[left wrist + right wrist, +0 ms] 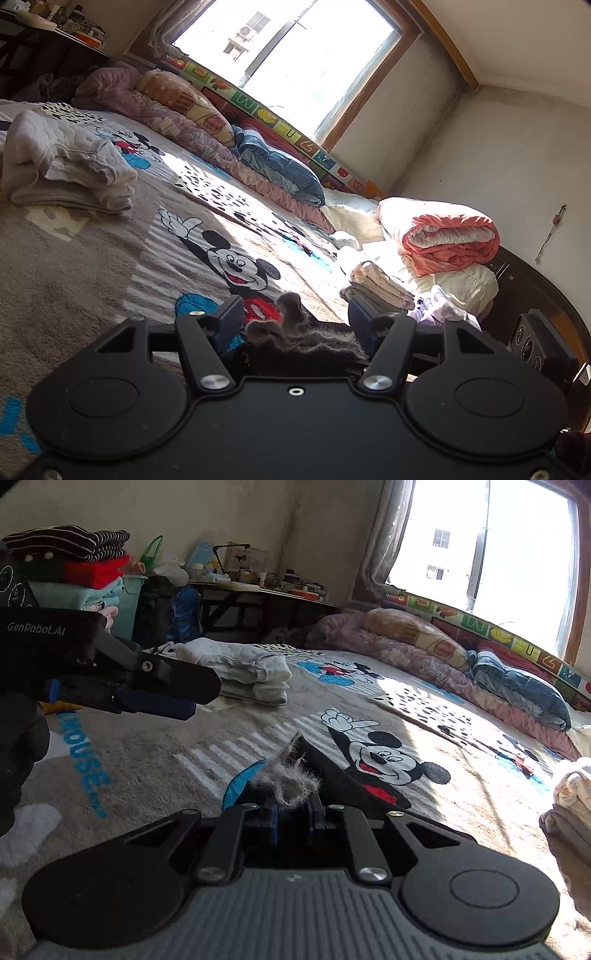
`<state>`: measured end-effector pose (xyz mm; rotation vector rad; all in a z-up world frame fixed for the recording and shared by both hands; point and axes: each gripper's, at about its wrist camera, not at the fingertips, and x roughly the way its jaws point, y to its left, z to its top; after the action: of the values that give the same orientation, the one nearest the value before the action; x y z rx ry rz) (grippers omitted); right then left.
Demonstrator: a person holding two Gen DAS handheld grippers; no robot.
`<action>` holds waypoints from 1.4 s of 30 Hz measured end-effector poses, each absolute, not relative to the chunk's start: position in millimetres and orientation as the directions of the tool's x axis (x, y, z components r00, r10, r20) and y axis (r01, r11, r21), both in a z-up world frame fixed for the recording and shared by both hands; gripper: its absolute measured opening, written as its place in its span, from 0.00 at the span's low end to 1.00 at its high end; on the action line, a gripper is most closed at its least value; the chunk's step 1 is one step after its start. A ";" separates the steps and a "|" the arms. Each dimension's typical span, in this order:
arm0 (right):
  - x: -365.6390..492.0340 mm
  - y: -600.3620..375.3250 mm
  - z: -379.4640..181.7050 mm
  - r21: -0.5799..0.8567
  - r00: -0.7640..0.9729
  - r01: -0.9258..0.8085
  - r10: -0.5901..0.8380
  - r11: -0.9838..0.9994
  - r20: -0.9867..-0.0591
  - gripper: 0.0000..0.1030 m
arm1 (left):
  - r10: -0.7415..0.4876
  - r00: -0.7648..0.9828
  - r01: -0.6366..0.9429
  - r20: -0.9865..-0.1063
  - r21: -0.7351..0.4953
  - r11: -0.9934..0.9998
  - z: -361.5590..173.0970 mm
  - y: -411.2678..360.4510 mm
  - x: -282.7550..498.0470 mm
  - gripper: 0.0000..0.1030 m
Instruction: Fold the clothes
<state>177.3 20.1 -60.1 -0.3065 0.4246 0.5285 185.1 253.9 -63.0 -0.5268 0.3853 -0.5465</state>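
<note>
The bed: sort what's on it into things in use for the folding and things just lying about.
In use:
- dark fuzzy garment
- right hand-held gripper, shut on it
- left hand-held gripper, open around it
- folded white clothes

Lying about:
- rolled quilts
- orange blanket
- blue pillow

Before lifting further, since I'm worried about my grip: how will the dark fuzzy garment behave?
Likely floppy: the dark fuzzy garment bunches at the right gripper. Probably light. Its fluffy pile may slip; the left gripper looks open around it.

A dark garment (pixel 295 775) with fuzzy grey lining, bunched above the bed.
</note>
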 end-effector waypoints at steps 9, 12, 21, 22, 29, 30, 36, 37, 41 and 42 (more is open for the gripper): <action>156.8 13.3 -63.2 -0.160 0.765 -0.579 0.465 0.799 -0.445 0.22 | -0.575 0.788 0.390 -0.219 -0.545 0.742 -63.3 245.0 187.9 0.60; 149.9 11.0 -64.2 -0.156 0.759 -0.591 0.480 0.791 -0.439 0.52 | -0.542 0.814 0.388 -0.209 -0.498 0.775 -58.0 236.6 188.1 0.60; 141.6 -69.3 -49.7 -0.062 0.814 -0.512 0.460 0.857 -0.355 0.46 | -0.548 0.795 0.478 -0.258 -0.288 0.830 -51.1 173.0 193.4 0.50; 150.7 -83.0 -48.4 -0.045 0.835 -0.470 0.428 0.881 -0.347 0.46 | -0.546 0.792 0.483 -0.273 -0.267 0.834 -53.6 164.8 195.0 0.48; 219.1 -103.5 -60.3 -0.031 0.817 -0.468 0.419 0.883 -0.396 0.45 | -0.434 0.765 0.471 -0.475 -0.046 0.881 -80.9 118.1 209.4 0.40; 226.0 -101.7 -68.0 -0.028 0.807 -0.474 0.422 0.880 -0.413 0.44 | -0.394 0.763 0.472 -0.513 0.025 0.881 -91.5 116.2 209.0 0.40; 244.6 -110.5 -111.2 0.048 0.710 -0.535 0.479 0.844 -0.517 0.49 | -0.363 0.765 0.487 -0.532 0.109 0.867 -110.7 119.1 203.9 0.40; 243.6 -108.6 -108.8 0.028 0.705 -0.543 0.474 0.839 -0.528 0.49 | -0.368 0.760 0.489 -0.535 0.097 0.867 -110.3 120.7 205.0 0.40; 231.9 -101.8 -98.7 -0.103 0.720 -0.565 0.428 0.819 -0.547 0.50 | -0.376 0.752 0.491 -0.542 0.080 0.867 -108.6 121.3 207.3 0.41; 229.3 -103.3 -94.2 -0.112 0.733 -0.555 0.422 0.824 -0.534 0.51 | -0.374 0.752 0.490 -0.542 0.081 0.868 -108.3 120.8 206.9 0.41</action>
<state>229.3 -103.3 -94.2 -0.2732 0.5166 0.5447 206.9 120.8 -108.3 0.2247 0.5408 -0.4763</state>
